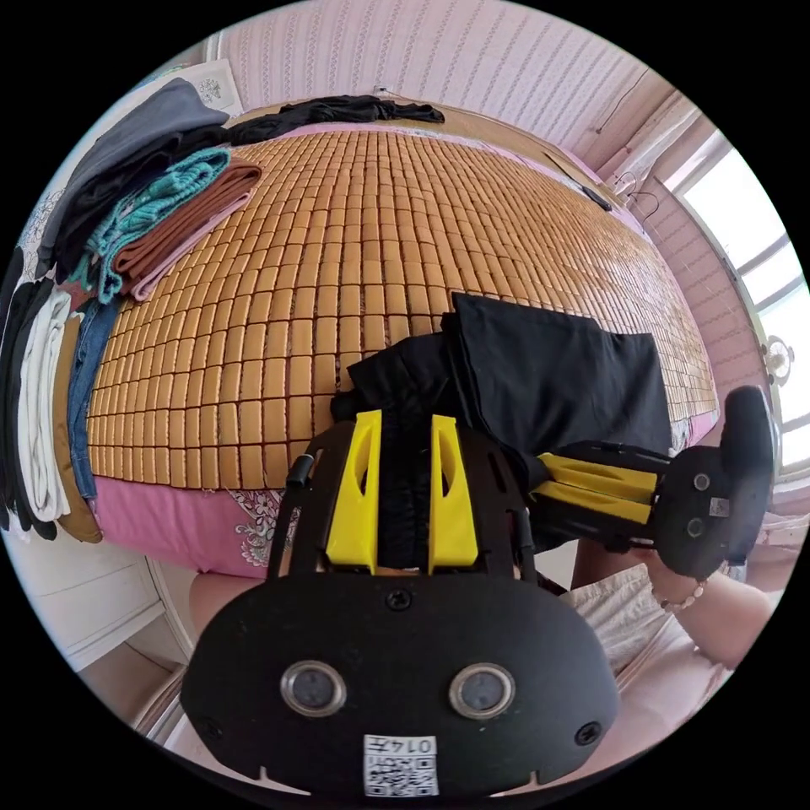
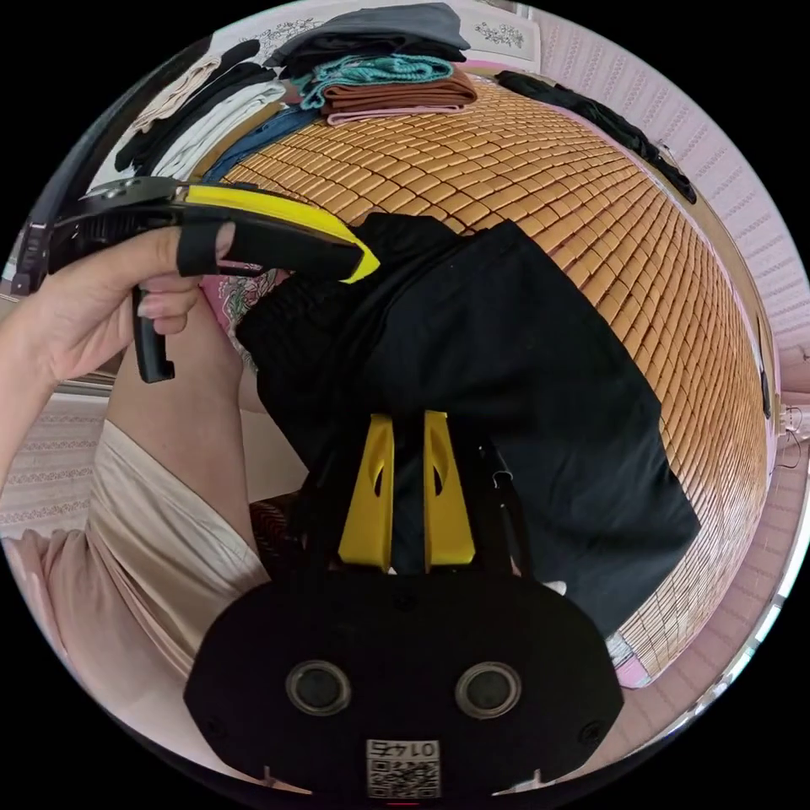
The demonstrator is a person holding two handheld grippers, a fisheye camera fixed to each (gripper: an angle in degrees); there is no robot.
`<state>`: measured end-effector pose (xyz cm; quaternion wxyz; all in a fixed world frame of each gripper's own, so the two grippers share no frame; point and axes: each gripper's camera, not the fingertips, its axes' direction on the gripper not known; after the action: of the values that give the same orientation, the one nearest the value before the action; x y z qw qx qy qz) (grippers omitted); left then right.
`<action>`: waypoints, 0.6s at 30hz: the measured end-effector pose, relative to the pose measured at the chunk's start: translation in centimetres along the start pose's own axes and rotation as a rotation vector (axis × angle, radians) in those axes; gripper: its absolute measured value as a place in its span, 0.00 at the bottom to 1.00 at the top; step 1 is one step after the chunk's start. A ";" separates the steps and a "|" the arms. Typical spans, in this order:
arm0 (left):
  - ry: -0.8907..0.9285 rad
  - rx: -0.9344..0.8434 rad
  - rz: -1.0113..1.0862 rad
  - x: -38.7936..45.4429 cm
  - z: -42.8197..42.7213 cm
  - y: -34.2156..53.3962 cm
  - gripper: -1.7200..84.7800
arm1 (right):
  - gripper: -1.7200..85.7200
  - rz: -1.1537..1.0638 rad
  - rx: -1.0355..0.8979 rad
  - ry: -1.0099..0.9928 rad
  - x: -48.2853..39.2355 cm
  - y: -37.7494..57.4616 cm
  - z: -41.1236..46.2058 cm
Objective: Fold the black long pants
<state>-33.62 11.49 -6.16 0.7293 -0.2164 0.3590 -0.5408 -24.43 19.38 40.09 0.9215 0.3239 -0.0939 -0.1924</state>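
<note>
The black long pants (image 1: 548,371) lie part-folded at the near edge of a bed covered with a bamboo mat (image 1: 380,236). My left gripper (image 1: 405,418) is shut on a bunched black edge of the pants, with cloth filling the gap between its yellow jaws. To its right, my right gripper (image 1: 540,477) pinches the pants from the side. In the right gripper view, the right gripper (image 2: 409,418) is shut on the pants (image 2: 523,380), which hang over the bed edge. The left gripper (image 2: 367,266), held by a hand, bites the cloth at the upper left.
A stack of folded clothes (image 1: 169,194) (image 2: 388,76) sits at the mat's far left corner. More garments (image 1: 42,405) lie along the left edge. Another black garment (image 1: 337,110) (image 2: 591,118) lies along the far side. The person's lap (image 2: 152,540) is close to the bed.
</note>
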 end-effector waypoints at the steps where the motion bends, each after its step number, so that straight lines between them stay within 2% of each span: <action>1: -0.013 -0.035 0.006 0.3 0.9 -0.1 0.12 | 0.05 0.012 0.006 -0.041 0.5 0.5 0.0; 6: -0.073 -0.063 0.073 1.4 1.7 -0.2 0.10 | 0.02 0.153 0.128 -0.177 4.6 5.1 -1.8; 9: -0.059 -0.050 0.081 1.9 1.0 0.2 0.07 | 0.02 0.289 0.165 -0.100 9.1 10.0 -3.5; 12: 0.008 0.034 0.092 1.8 -1.4 0.8 0.05 | 0.01 0.511 0.277 -0.050 15.3 17.2 -7.6; 14: 0.081 0.123 0.085 1.6 -4.4 1.0 0.05 | 0.02 0.707 0.397 0.027 19.5 23.8 -12.1; 18: 0.199 0.297 0.108 2.3 -10.3 0.1 0.04 | 0.02 0.904 0.581 0.166 22.6 31.9 -19.3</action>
<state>-40.94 10.08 -13.58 0.7421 -0.0323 0.3568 -0.5665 11.25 43.63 46.47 0.7894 0.5064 -0.2003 0.2833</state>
